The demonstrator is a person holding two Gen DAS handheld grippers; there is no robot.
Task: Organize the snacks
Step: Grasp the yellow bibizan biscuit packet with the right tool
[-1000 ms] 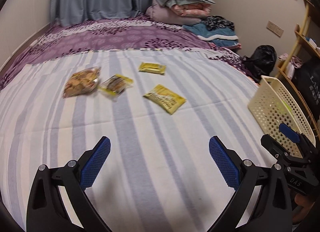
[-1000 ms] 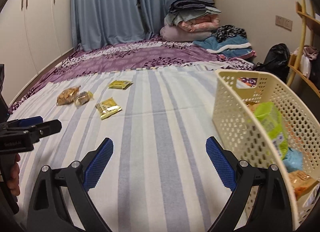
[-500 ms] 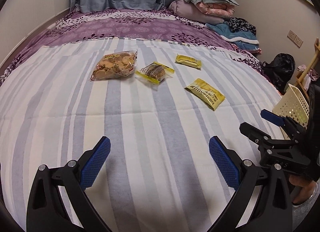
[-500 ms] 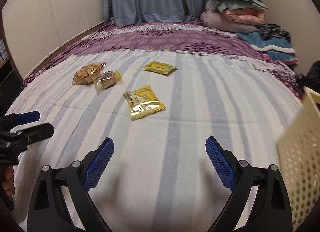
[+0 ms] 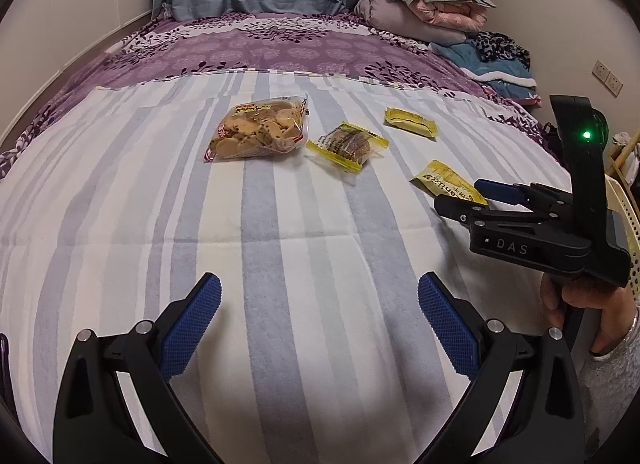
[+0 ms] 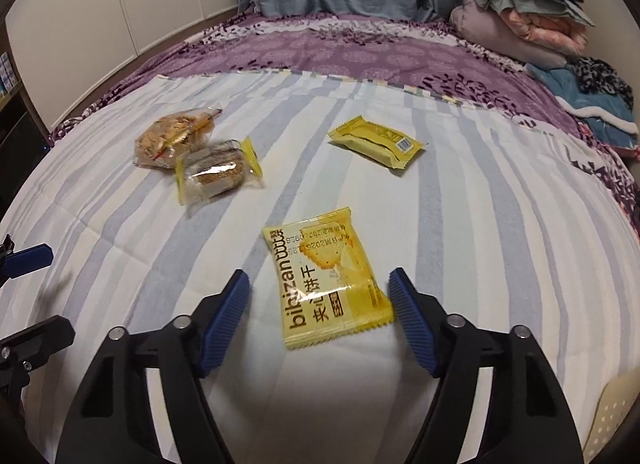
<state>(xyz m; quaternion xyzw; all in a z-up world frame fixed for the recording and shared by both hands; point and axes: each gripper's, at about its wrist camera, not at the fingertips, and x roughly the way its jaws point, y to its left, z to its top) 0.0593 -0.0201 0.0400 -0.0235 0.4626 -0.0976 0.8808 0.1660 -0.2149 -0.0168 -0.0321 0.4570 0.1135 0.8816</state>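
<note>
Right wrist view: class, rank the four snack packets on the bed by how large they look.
1. bibizan packet, though it lies nearest the camera.
2. Cookie bag and clear bar packet look about alike; the bar packet partly covers the bag.
3. Far yellow packet, though it lies farther away.

The yellow biscuit packet [image 6: 326,280] reads "bibizan" with Chinese characters "夹心饼干" beside it; its printed date digits are too blurred to read. White letters "DAS" stand on the right tongs [image 5: 496,194] body.
</note>
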